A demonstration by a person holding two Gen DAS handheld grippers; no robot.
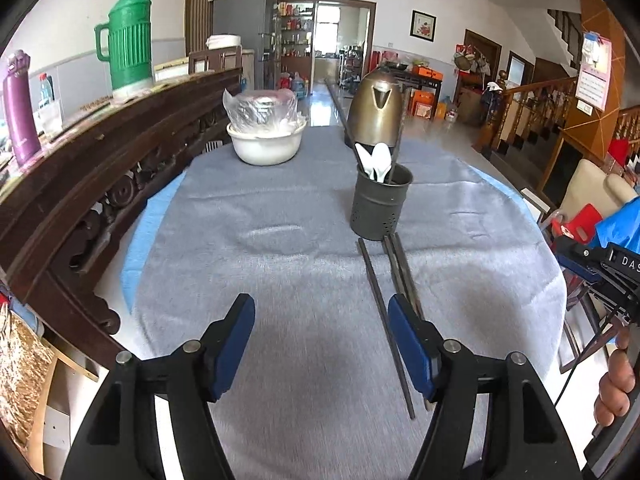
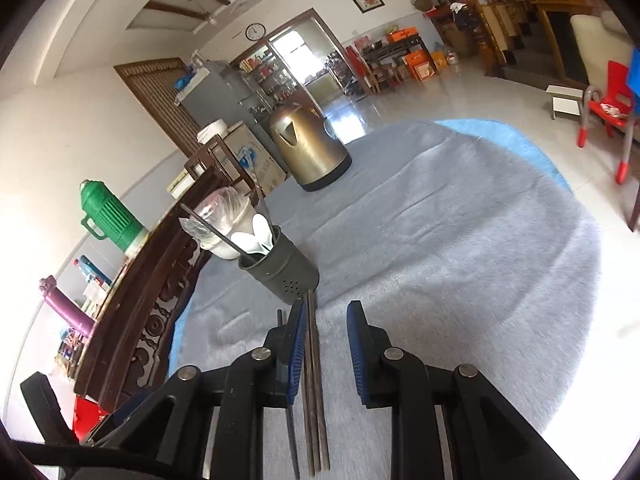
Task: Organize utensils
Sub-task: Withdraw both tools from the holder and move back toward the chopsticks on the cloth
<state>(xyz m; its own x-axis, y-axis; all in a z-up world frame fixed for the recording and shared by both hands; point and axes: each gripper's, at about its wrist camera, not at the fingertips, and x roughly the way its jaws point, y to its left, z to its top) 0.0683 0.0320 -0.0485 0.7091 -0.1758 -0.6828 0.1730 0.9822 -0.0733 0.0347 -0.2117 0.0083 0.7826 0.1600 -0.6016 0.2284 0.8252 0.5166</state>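
A dark metal utensil holder stands on the grey cloth with white spoons and upright chopsticks in it. In front of it lie a single dark chopstick and a pair of chopsticks. My left gripper hovers open over the cloth; the single chopstick runs just inside its right finger, untouched. In the right wrist view my right gripper is narrowly open. The pair of chopsticks lies between its jaws beside the left pad. The single chopstick lies outside that finger, near the holder.
A bronze kettle stands behind the holder, and a white bowl with a plastic bag sits at the back left. A carved dark wooden rail borders the left side, with a green thermos on it. A hand shows at the right edge.
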